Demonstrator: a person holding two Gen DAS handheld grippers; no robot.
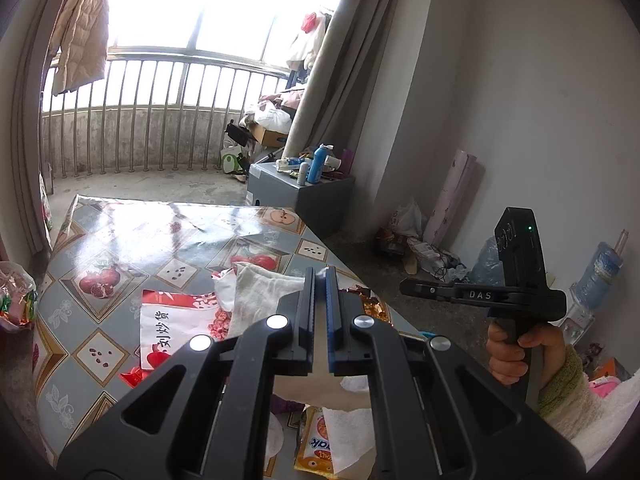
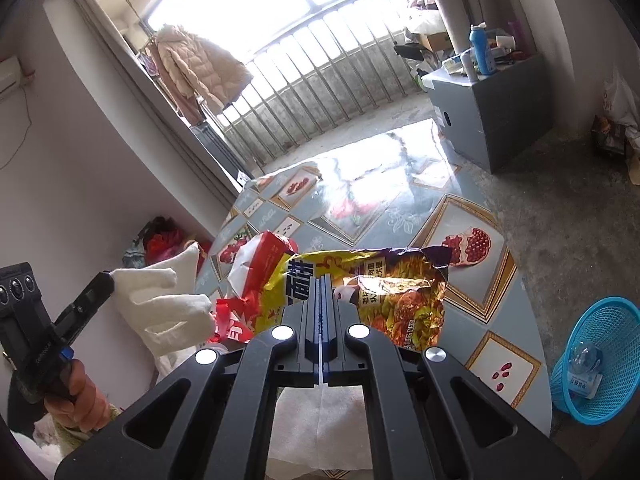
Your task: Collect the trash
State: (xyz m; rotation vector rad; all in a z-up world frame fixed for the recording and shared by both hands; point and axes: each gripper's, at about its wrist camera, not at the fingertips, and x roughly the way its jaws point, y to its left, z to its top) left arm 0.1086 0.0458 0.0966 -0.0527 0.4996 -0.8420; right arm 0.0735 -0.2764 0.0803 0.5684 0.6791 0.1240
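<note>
Left wrist view: left gripper [image 1: 320,280] pressed together on the white cloth [image 1: 260,292], table centre. Right wrist view: right gripper [image 2: 323,286] pinched the yellow snack wrapper [image 2: 400,300], long axis nine-to-three; blue basket [image 2: 600,360] waited at four o'clock, nearer the right hand.

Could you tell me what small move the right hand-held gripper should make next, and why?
Probably carry it right toward the blue basket. The right hand-held gripper looks shut on the yellow wrapper, which seems lifted off the table, and the basket on the floor already holds trash.
</note>
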